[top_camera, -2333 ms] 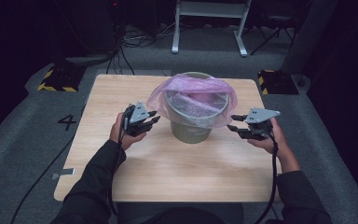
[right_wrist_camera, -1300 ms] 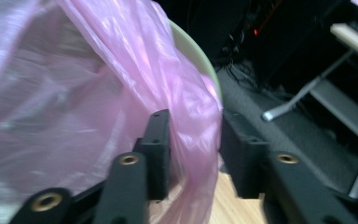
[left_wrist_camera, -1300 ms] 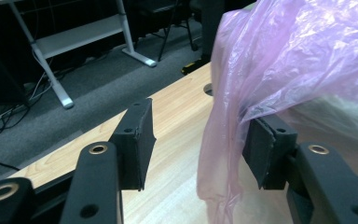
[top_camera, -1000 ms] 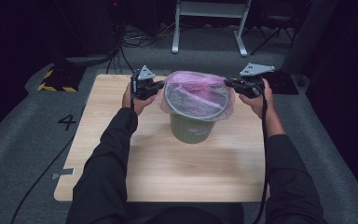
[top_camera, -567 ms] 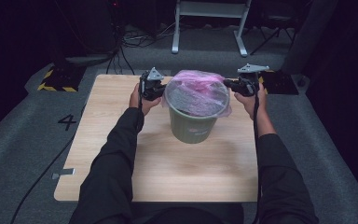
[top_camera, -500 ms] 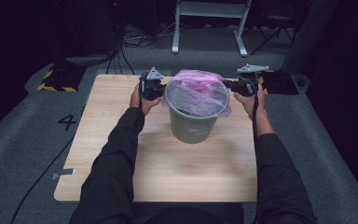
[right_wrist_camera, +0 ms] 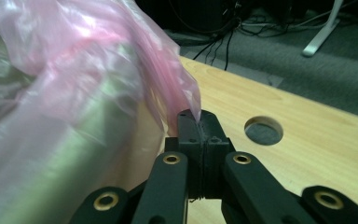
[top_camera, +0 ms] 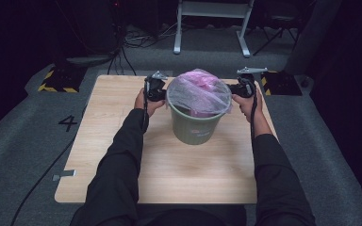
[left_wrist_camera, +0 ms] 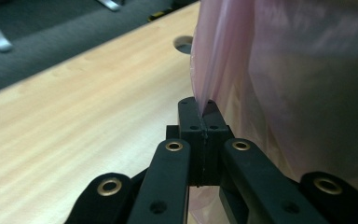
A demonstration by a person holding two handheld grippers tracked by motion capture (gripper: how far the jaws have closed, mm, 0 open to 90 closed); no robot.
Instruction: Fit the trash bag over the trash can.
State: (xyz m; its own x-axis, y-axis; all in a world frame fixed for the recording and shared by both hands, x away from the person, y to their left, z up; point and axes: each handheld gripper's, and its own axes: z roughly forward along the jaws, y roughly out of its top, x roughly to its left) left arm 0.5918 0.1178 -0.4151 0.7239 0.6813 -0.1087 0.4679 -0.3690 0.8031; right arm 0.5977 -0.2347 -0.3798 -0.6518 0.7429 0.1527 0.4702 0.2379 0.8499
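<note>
The pink plastic bag (top_camera: 198, 92) is stretched over the mouth of the green bucket (top_camera: 194, 127), which stands on the far half of the wooden table (top_camera: 122, 165). I have my left gripper (top_camera: 154, 89) clamped on the bag's edge just beside the bucket's left rim, film pinched between the closed jaws. My right gripper (top_camera: 242, 88) pinches the opposite edge the same way, just beside the right rim.
</note>
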